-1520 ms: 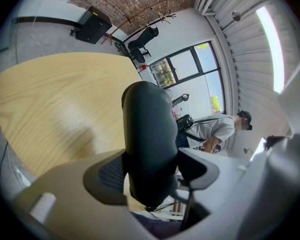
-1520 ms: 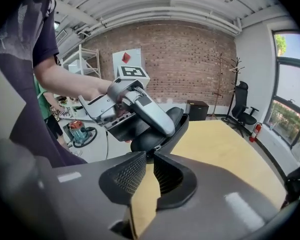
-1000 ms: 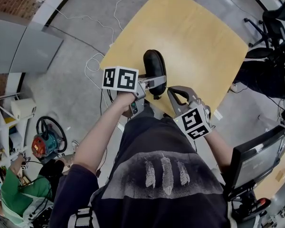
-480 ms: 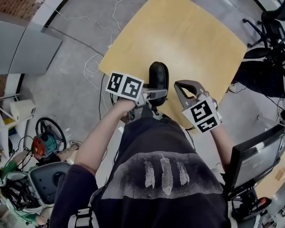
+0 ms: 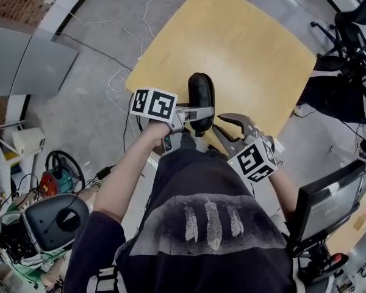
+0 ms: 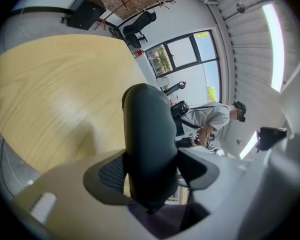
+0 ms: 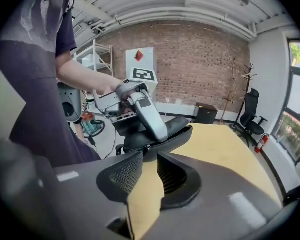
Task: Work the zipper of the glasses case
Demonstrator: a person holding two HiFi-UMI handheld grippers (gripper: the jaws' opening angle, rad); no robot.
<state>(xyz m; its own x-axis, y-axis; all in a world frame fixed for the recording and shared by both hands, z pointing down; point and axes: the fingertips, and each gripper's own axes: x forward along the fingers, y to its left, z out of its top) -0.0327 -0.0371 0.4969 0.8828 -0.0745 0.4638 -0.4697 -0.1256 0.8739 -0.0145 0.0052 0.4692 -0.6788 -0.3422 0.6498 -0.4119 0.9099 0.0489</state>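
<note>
**A:** What do the left tongs (image 5: 195, 113) hold?
**B:** They are clenched on the black glasses case (image 5: 201, 89), at the tabletop's (image 5: 244, 47) near edge.
**A:** And the right tongs (image 7: 150, 170)?
**B:** Released. The jaws have just opened with nothing between them, their tips just short of the case.

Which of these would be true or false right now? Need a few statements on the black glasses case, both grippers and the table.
1. The left gripper is shut on the black oval zippered glasses case. True.
2. The right gripper is shut on the case too. False: its jaws have just been opening and stand apart with nothing between them; the case lies ahead.
3. A second case lies on the light wooden table. False: only one is in view.
4. A red brick wall shows in the right gripper view. True.
</note>
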